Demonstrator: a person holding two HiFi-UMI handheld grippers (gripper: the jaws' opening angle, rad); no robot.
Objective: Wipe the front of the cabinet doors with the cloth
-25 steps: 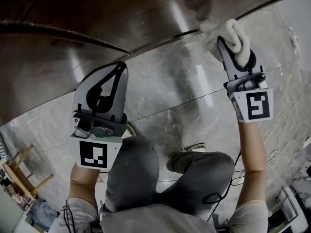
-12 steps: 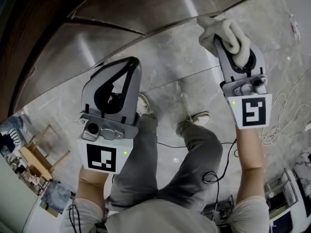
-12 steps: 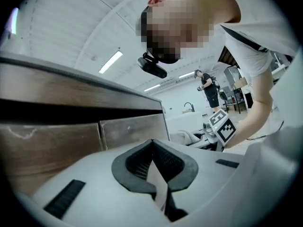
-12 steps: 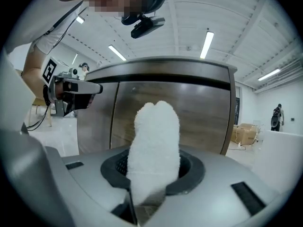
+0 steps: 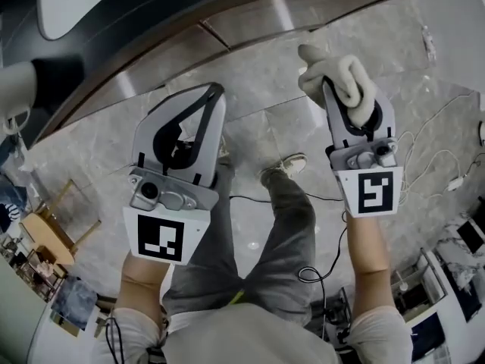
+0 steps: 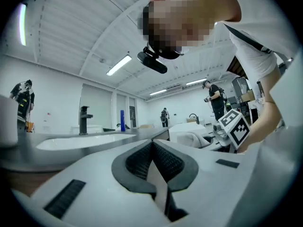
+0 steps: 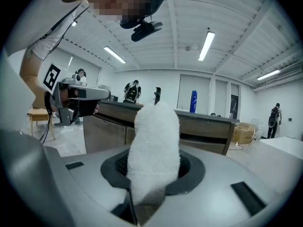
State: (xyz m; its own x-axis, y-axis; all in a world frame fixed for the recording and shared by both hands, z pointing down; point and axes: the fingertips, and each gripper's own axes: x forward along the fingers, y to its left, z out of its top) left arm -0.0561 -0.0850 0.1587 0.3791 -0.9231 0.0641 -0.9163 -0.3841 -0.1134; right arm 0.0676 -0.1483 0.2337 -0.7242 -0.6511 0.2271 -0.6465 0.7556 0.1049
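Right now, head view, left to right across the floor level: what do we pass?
wooden stool → left gripper, tongs shut and empty → shoe → right gripper, tongs clamped on the white cloth → white cable

Grey marble floor [image 5: 254, 127]; white cables [image 5: 452, 182] right; wooden stool [image 5: 47, 233] left; ceiling strip lights [image 7: 207, 45].

Grey trousers [image 5: 284, 222] and white short sleeves [image 5: 379, 334] worn, left gripper [image 5: 214, 91] and right gripper [image 5: 328, 89] shelled in grey, black-and-white marker cubes [image 5: 367, 192] fitted.
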